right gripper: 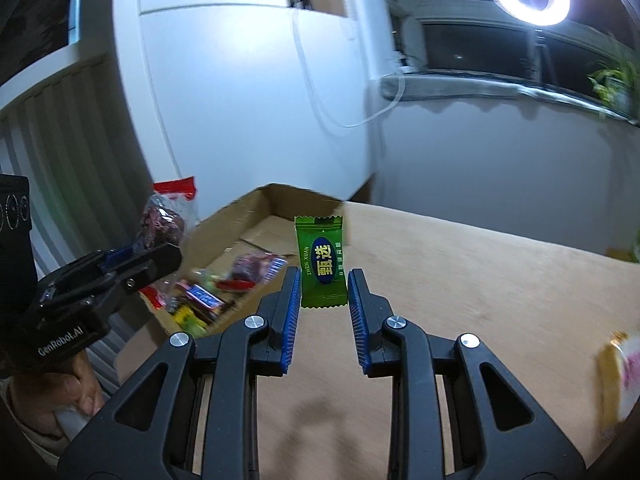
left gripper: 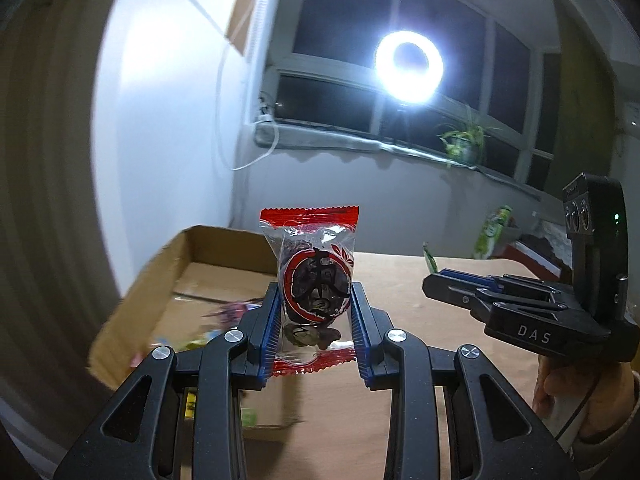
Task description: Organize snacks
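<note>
Where ring light [left gripper: 409, 66] glares, wooden table [left gripper: 420, 280].

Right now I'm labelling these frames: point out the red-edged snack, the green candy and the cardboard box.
red-edged snack [left gripper: 310, 276]: left wrist view, on its printed middle.
green candy [right gripper: 322, 266]: right wrist view, on its blue oval label.
cardboard box [right gripper: 244, 210]: right wrist view, on its side wall.

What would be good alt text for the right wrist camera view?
The right tool holds a green candy upright above a wooden table. To its left, an open cardboard box holds mixed snacks.
</note>
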`<state>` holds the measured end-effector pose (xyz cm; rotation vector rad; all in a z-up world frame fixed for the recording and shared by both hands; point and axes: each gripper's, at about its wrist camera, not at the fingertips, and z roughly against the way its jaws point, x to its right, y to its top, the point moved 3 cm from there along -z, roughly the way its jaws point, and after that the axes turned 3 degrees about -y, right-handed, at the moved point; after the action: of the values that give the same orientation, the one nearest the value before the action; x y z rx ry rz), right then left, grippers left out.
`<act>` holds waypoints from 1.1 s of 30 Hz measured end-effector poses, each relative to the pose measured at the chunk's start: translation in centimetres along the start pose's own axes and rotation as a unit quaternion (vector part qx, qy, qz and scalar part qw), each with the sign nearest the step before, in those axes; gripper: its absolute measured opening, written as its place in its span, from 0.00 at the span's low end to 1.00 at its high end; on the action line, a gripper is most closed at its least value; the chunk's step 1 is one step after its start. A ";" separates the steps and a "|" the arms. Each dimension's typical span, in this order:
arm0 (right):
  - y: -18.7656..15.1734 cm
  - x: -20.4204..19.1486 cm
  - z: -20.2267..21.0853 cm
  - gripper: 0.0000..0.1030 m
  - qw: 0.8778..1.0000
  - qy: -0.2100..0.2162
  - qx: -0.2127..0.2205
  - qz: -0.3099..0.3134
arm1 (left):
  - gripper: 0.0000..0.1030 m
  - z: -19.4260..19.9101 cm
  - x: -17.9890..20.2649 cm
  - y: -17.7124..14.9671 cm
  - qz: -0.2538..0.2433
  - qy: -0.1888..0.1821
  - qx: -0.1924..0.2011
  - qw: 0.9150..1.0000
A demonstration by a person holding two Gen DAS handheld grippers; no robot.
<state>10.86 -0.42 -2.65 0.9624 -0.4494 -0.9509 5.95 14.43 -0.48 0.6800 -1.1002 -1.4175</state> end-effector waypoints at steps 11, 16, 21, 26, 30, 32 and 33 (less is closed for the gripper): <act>2.5 -5.6 -5.6 0.24 0.997 0.058 -0.012 0.038 | 0.30 -0.3 -5.3 0.4 0.027 0.044 -0.003 0.999; 2.9 -6.4 -7.8 0.24 0.997 0.068 -0.023 0.041 | 0.30 -1.5 -6.7 -0.3 0.040 0.049 -0.017 0.998; 3.3 -6.6 -9.3 0.24 0.996 0.074 -0.028 0.046 | 0.30 -2.4 -7.7 -0.9 0.049 0.049 -0.030 0.997; 3.4 -6.5 -10.3 0.24 0.995 0.077 -0.031 0.048 | 0.30 -3.2 -8.1 -1.2 0.055 0.050 -0.040 0.996; 3.6 -6.5 -10.9 0.24 0.995 0.077 -0.032 0.049 | 0.30 -3.7 -8.4 -1.6 0.060 0.053 -0.049 0.996; 3.6 -6.4 -11.0 0.24 0.995 0.078 -0.033 0.050 | 0.30 -4.0 -8.6 -1.8 0.062 0.055 -0.055 0.995; 3.7 -6.4 -11.3 0.24 0.995 0.076 -0.032 0.051 | 0.30 -4.1 -8.8 -1.9 0.063 0.057 -0.058 0.995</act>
<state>17.07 11.28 -5.00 0.9374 -0.3331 -0.7895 10.32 21.75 -5.45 0.5894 -0.9472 -1.3079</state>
